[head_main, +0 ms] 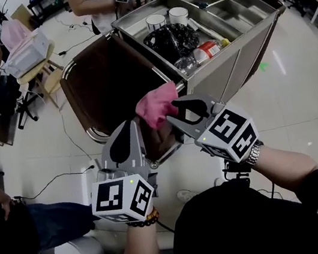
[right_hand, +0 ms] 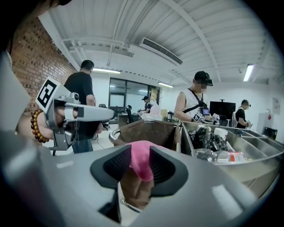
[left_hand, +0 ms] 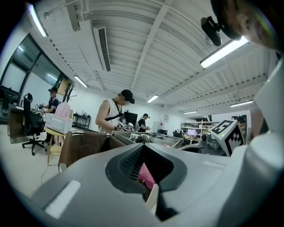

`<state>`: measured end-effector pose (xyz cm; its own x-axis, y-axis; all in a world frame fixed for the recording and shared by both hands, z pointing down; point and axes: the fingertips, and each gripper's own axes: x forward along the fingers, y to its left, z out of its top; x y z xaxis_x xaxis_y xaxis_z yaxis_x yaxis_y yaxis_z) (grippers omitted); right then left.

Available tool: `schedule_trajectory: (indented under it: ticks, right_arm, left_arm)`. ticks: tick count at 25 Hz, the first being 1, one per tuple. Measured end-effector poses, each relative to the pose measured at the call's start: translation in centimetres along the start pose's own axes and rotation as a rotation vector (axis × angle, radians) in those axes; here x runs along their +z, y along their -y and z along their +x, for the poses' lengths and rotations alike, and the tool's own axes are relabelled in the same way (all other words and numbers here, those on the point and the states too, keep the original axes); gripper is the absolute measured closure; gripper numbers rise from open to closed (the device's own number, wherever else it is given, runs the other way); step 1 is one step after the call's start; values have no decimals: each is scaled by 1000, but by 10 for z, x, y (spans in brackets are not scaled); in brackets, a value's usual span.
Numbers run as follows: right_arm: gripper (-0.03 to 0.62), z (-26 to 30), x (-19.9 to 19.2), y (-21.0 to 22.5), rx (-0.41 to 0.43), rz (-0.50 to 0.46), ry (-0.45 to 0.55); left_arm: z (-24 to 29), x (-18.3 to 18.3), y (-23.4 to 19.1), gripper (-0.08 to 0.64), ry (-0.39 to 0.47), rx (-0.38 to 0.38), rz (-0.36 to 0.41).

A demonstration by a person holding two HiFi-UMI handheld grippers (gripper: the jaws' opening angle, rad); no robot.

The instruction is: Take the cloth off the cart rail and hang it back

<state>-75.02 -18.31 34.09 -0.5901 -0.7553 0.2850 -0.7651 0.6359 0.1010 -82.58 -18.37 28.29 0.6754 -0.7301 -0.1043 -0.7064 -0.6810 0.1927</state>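
the right gripper (head_main: 172, 110) is clamped on the bunched pink cloth (head_main: 155, 106), which fills the space between its pads in the right gripper view. the cloth hangs clear above the near edge of the brown bag (head_main: 107, 77) at the cart's (head_main: 242, 48) near end, over the chrome rail (head_main: 90, 135). the left gripper (head_main: 129, 125) sits just beside it, jaws drawn together; whether they pinch any cloth cannot be told.
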Motion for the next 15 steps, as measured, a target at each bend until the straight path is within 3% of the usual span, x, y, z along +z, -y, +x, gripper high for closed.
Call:
schedule_trajectory:
  ticks: [7,15]
  right_arm:
    - [469,-45,14,4,61,-17,101]
    - [524,-120,20,5,128,-45,225]
  left_arm:
    - [3,-2,45,557,5,51,31]
    - [2,-11,119,557,23,116,70]
